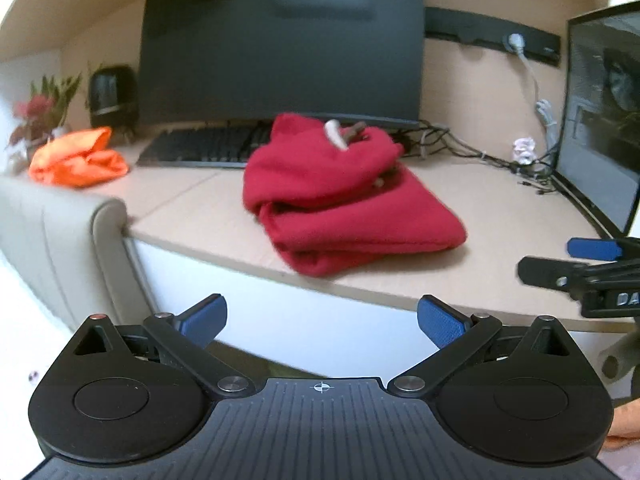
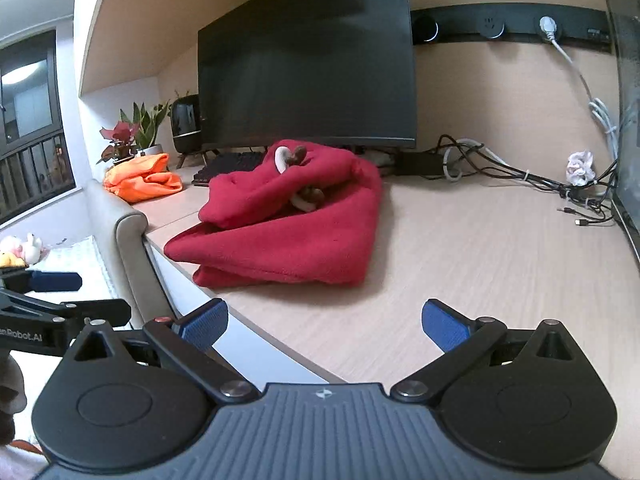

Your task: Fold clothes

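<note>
Red garment [image 1: 344, 196]: folded into a thick bundle, centre of both views, on the desk [image 2: 480, 248] near its front edge; pale and brown trim showing at the top fold.
Orange garment [image 1: 78, 158]: crumpled heap, left of frame, same desk, well apart from the red one.
Left gripper [image 1: 322, 320]: bottom centre of its own view, blue pads spread wide, nothing between them; held off the desk's front edge, short of the red garment.
Right gripper [image 2: 324, 322]: bottom centre of its own view, likewise spread wide and holding nothing; over the desk's front edge, apart from the red garment.
Monitor [image 2: 308, 60]: dark, upper centre, behind the red garment.
Keyboard [image 1: 200, 148]: before the monitor, partly hidden by the red bundle.
Cables [image 2: 520, 172]: tangled, right rear of desk.
Plants [image 2: 132, 136]: left rear, beside a black speaker [image 2: 186, 122].
</note>
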`<state>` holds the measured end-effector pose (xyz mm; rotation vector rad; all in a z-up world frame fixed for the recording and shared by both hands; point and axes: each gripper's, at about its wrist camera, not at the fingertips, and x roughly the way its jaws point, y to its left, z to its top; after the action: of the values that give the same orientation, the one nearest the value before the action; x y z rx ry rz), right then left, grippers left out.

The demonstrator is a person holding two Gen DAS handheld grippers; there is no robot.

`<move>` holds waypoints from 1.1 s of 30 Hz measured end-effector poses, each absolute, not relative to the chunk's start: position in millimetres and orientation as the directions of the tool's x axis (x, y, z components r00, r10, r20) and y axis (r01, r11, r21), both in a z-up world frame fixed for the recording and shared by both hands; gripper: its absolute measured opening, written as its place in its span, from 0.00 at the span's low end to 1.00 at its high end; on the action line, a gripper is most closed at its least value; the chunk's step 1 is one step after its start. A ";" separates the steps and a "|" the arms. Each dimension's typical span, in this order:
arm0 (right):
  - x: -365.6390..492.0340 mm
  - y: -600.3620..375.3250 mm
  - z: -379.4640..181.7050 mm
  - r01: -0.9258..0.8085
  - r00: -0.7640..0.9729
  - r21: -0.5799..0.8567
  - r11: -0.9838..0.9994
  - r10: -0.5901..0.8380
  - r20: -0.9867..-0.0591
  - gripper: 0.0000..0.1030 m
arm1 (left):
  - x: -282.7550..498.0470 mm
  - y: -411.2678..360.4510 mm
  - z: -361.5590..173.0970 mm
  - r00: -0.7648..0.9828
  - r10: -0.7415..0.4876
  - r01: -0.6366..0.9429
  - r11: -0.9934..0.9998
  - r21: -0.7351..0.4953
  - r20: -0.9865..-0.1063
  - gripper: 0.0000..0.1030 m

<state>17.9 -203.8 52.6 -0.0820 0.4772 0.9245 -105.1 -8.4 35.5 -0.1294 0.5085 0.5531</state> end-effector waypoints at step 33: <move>-2.9 -199.6 54.8 -0.826 0.454 0.105 0.553 0.765 -0.457 1.00 | -119.2 -15.1 37.1 0.750 0.426 -0.504 0.863 -0.020 -0.506 1.00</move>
<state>-2.9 -199.6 54.8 -0.1392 0.4901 0.9856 -119.2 -15.1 37.1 -0.1593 0.5124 0.5109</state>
